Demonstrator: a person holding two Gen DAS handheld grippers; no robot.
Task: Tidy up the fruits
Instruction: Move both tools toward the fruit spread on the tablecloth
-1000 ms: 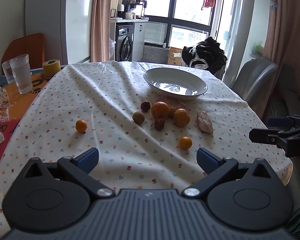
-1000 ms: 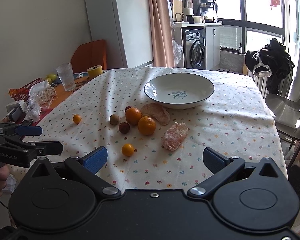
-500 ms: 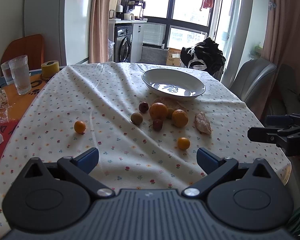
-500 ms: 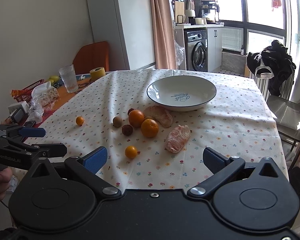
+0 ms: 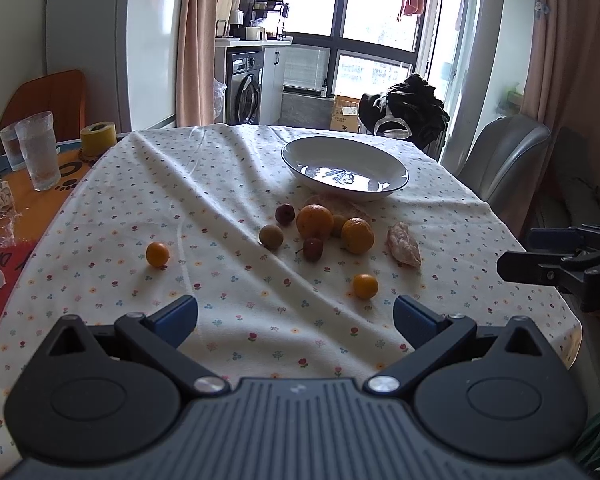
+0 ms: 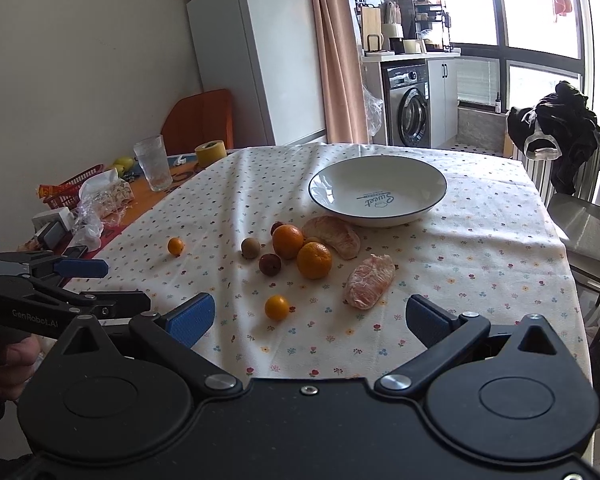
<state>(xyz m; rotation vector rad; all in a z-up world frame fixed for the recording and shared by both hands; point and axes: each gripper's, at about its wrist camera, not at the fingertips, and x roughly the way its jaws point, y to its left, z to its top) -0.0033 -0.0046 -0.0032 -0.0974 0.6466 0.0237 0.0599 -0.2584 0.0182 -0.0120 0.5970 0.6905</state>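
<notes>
left gripper: wide apart, empty | right gripper: wide apart, empty | fruits: on bench ahead of both, likely untouched | plate: beyond fruits, empty

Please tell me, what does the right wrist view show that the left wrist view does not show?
Only the right wrist view shows a red basket and yellow fruit on the far left, and it shows both peeled citrus pieces fully. Only the left wrist view shows a grey chair and a second glass. Both show the white bowl, still without fruit, the oranges, the small dark fruits, the flowered tablecloth, the yellow tape roll, and both open grippers, left and right, holding nothing.
</notes>
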